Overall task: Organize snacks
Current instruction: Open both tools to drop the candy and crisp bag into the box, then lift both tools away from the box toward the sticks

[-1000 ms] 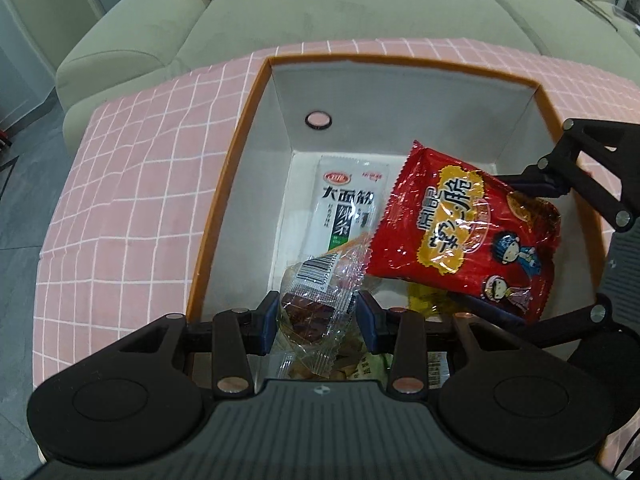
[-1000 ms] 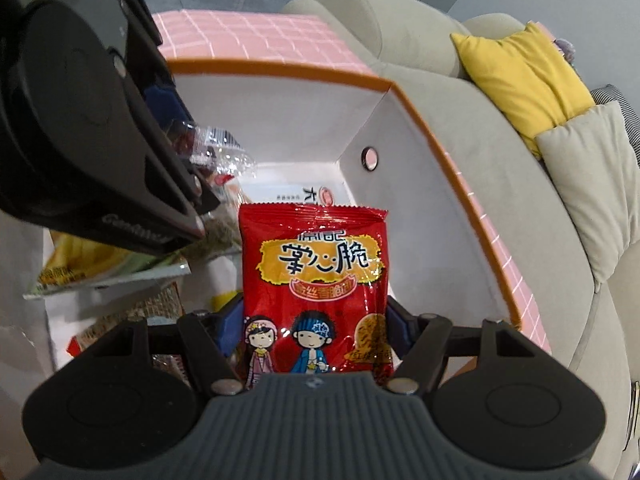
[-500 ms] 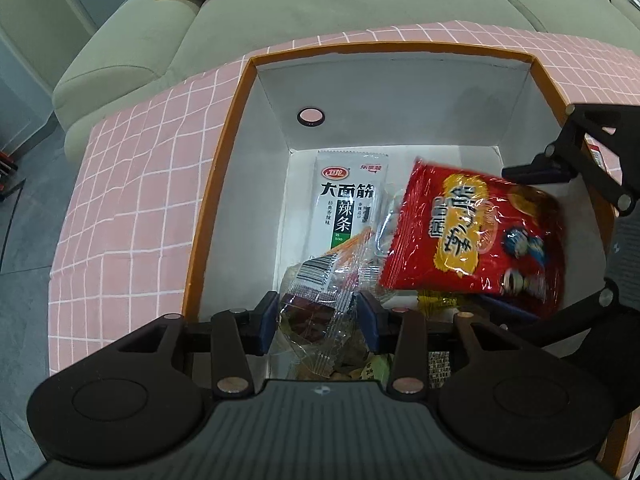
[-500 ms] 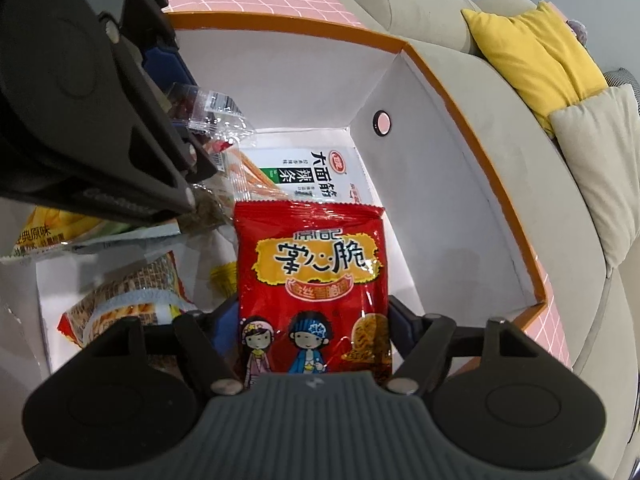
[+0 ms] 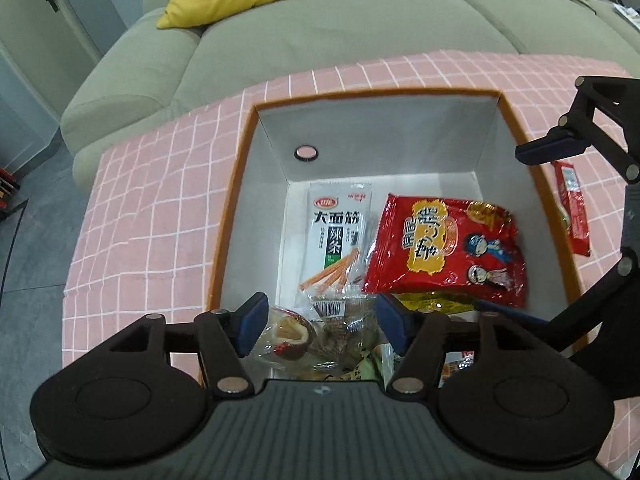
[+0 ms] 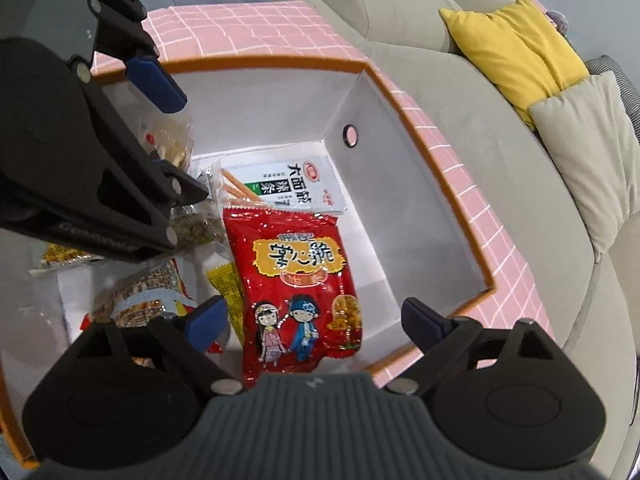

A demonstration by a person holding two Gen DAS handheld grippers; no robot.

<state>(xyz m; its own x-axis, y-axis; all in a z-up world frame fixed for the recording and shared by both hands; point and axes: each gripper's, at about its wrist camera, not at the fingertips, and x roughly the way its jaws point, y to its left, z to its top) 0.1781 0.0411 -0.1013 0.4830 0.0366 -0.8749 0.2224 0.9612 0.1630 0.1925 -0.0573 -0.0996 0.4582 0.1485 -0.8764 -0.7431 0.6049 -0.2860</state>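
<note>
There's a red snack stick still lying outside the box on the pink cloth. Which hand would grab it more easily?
Probably the right gripper: in the left wrist view the red snack stick lies just past the box rim on its side. Both jaws have just opened; the left gripper sits farther away.

Bright, even indoor light; sharp centres, fisheye-bent edges.

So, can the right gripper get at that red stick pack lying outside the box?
Probably yes: the red stick pack lies alone on the pink cloth, and the right gripper is open and empty.
</note>
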